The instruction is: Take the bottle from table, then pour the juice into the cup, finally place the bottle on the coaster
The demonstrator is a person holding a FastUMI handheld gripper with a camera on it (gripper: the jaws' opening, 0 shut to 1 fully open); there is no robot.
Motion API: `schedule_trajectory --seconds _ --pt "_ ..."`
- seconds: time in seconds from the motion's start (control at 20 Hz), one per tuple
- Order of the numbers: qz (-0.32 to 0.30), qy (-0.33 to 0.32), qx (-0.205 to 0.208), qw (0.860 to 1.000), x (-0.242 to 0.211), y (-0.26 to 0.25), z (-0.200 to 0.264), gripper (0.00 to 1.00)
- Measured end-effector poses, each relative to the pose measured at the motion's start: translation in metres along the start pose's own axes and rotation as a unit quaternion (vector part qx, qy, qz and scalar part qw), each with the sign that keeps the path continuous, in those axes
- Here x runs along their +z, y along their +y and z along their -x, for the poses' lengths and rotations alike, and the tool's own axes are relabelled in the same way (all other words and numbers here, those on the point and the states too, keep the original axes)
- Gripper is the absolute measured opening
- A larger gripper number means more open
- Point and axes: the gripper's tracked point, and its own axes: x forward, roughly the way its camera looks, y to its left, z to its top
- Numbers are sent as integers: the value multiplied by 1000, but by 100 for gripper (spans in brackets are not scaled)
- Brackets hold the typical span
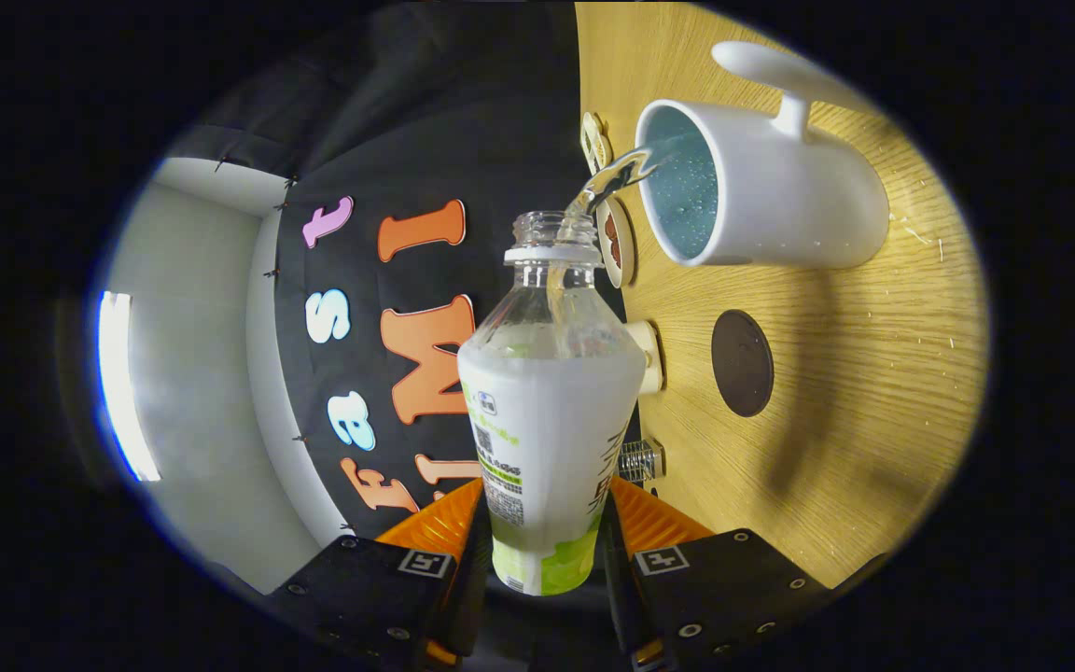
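Observation:
My gripper (545,523) is shut on a clear bottle (551,401) with a white and green label, both fingers pressing its lower body. The bottle is uncapped and tipped over sideways, its mouth pointing at the white mug (771,191). A clear stream of liquid (614,177) runs from the bottle's mouth into the mug, whose inside is blue. The mug stands on the wooden table (855,392) with its handle on the far side from the bottle. A dark round coaster (742,362) lies on the table near the mug, beyond my fingers.
Behind the bottle's neck, at the table's edge, sit small round items (616,241), a cream-coloured knob (649,355) and a metal spring-like piece (640,460). The booth's black cloth wall and a pale wall with a bright light strip (122,383) lie beyond.

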Motion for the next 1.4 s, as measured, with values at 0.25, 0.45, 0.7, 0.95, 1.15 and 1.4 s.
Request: schedule_trajectory --seconds 0.25,0.45,0.7,0.95,1.15,1.4 --pt "-12 -3 4 1000 3 7 0 57" --pt "-24 -4 5 1000 3 9 1 57" --pt "-37 -4 8 999 4 15 2 57" --pt "-68 -16 11 997 10 13 4 57" --pt "-78 -18 11 997 9 14 5 57" --pt "-92 -15 17 996 9 18 8 57"
